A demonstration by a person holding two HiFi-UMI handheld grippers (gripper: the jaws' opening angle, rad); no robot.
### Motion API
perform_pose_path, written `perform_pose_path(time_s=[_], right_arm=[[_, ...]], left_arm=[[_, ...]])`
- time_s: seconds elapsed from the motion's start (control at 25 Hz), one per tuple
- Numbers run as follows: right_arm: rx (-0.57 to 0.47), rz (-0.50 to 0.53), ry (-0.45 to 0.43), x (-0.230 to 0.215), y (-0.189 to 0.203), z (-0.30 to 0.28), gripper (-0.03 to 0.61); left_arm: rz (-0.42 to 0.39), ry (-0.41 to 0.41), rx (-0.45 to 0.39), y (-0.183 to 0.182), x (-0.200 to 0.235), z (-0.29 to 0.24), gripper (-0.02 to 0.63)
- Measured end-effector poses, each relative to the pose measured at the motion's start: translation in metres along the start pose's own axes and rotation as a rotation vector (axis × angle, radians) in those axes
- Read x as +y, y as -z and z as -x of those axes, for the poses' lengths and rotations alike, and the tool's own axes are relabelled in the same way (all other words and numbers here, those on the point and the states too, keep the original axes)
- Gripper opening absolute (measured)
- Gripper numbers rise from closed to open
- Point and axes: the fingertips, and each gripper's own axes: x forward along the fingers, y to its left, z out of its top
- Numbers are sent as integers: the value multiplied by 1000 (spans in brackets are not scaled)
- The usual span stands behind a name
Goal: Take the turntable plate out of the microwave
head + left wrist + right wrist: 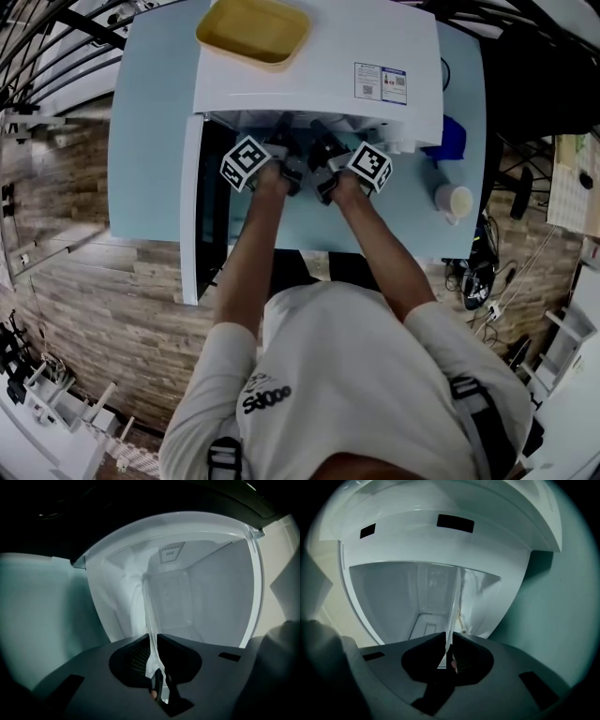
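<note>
In the head view the microwave (309,66) roof covers the front of both grippers. Only their marker cubes and dark bodies show at the mouth of the cavity, and the turntable plate cannot be seen there at all. The cavity floor beneath the plate is dim and hard to make out in both gripper views.

In the left gripper view the turntable plate (149,616) shows edge-on. It is a thin sliver of clear glass running from deep in the cavity straight into the narrow slot between the jaws of the left gripper (153,637). The jaws are closed on its rim, with the glass filling the gap between them.

The right gripper view shows the same kind of hold. The plate (454,602) appears as a pale, thin, translucent edge that enters between the jaws of the right gripper (449,637), which pinch it near the tips.

The jaws are matte dark plastic with ribbed pads set inside. Beyond them the cavity walls are smooth and white, with a small vent grille on one wall.

The microwave door (190,206) stands open at the left gripper's outer side. A shallow yellow tray (253,30) lies on top of the microwave.
</note>
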Motion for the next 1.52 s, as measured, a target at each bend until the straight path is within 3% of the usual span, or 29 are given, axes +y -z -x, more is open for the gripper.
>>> perform_pose_path(time_s=[0.16, 0.28, 0.36, 0.4, 0.44, 0.6, 0.88, 1.0, 1.2, 1.52], right_arm=[[12, 45, -14, 5, -1, 1, 35], [24, 51, -24, 8, -3, -3, 107], [17, 39, -26, 7, -7, -4, 118], [15, 31, -32, 7, -8, -4, 117], [19, 21, -44, 8, -8, -3, 66], [41, -22, -75, 7, 3, 4, 58], [41, -95, -93, 6, 17, 19, 52], [39, -87, -93, 6, 17, 29, 51], [47, -74, -99, 7, 23, 44, 51], [103, -19, -103, 8, 37, 68, 52]], left_arm=[[60, 16, -23, 4, -5, 4, 55], [69, 29, -27, 7, -9, 4, 55], [80, 33, -28, 9, -12, 7, 55], [89, 34, -30, 11, -13, 9, 52], [97, 35, -34, 12, -15, 13, 52], [126, 25, -41, 18, -9, 27, 52], [93, 44, -51, 20, -5, 40, 57], [98, 44, -64, 13, -3, 39, 118], [84, 35, -66, 6, 2, 32, 150], [161, 89, -94, 10, 12, 31, 201]])
